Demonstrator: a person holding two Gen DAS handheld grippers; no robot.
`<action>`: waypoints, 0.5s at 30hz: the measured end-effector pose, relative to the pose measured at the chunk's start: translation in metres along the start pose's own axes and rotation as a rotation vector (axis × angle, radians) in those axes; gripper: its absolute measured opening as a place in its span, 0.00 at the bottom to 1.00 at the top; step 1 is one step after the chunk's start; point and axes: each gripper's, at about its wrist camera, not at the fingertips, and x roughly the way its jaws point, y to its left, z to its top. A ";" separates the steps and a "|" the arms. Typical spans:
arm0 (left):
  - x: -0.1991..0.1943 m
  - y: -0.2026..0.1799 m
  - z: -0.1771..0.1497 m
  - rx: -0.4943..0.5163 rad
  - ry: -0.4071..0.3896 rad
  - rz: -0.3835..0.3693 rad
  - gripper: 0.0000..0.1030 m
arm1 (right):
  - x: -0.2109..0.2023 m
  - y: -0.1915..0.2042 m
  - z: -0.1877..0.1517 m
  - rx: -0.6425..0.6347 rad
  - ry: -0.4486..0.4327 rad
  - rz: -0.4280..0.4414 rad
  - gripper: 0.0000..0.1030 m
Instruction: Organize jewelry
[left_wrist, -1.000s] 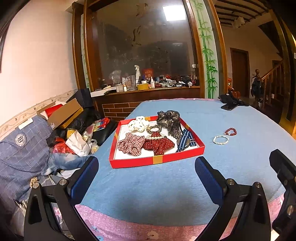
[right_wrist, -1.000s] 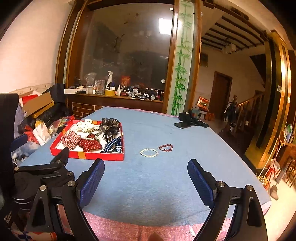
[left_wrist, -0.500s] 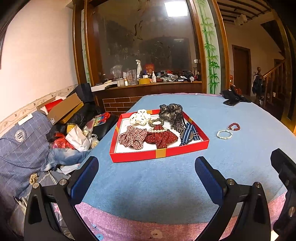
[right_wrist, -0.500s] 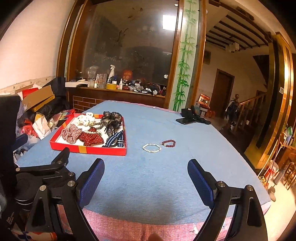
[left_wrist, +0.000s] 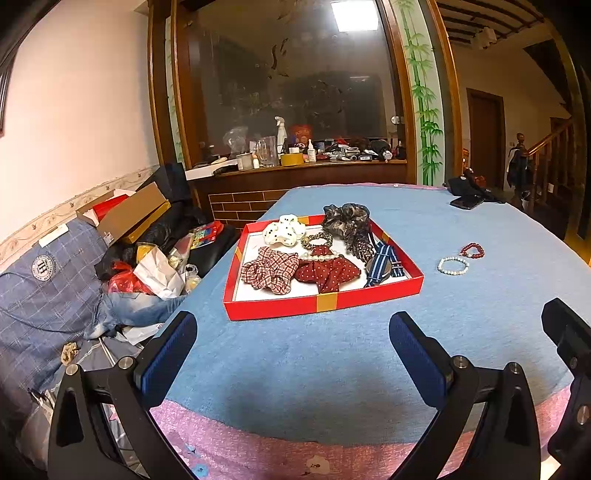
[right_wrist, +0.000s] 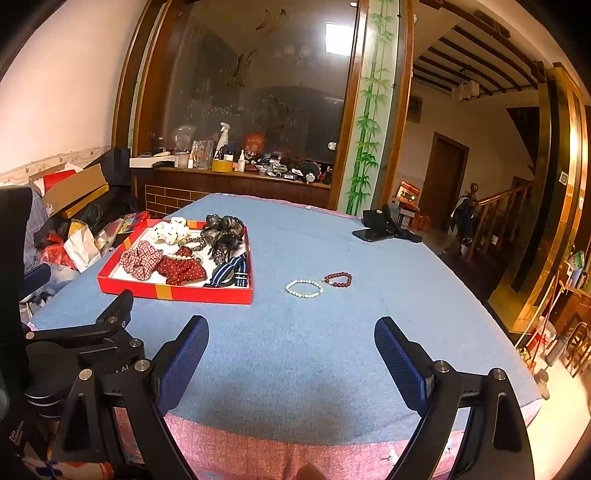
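A red tray (left_wrist: 325, 301) (right_wrist: 177, 291) on the blue tablecloth holds several scrunchies, a pearl strand and a striped band (left_wrist: 384, 262). Right of the tray lie a white bead bracelet (left_wrist: 453, 266) (right_wrist: 304, 288) and a dark red bead bracelet (left_wrist: 472, 250) (right_wrist: 338, 279), almost touching. My left gripper (left_wrist: 291, 350) hovers open over the near table edge, in front of the tray. My right gripper (right_wrist: 291, 354) is open too, nearer than the bracelets and empty. The left gripper's body (right_wrist: 74, 343) shows at the left of the right wrist view.
A black phone stand with a phone (left_wrist: 467, 195) (right_wrist: 382, 229) sits at the table's far right. A pile of clothes, bags and boxes (left_wrist: 110, 258) lies left of the table. A cluttered wooden counter (left_wrist: 303, 162) stands behind it. Stairs (right_wrist: 498, 218) rise at the right.
Both cameras have pitched and risen a little, so the tray and bracelets sit higher and nearer in view. Both grippers stay open and nothing on the table has moved.
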 end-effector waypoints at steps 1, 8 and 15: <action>0.000 0.000 0.000 -0.001 0.000 -0.001 1.00 | 0.000 0.000 0.000 0.000 0.001 0.000 0.91; 0.000 0.000 0.000 -0.002 0.001 -0.001 1.00 | 0.004 0.001 0.000 0.000 0.013 0.001 0.91; 0.001 0.001 -0.003 -0.002 0.005 -0.001 1.00 | 0.006 0.002 0.000 -0.002 0.018 0.001 0.91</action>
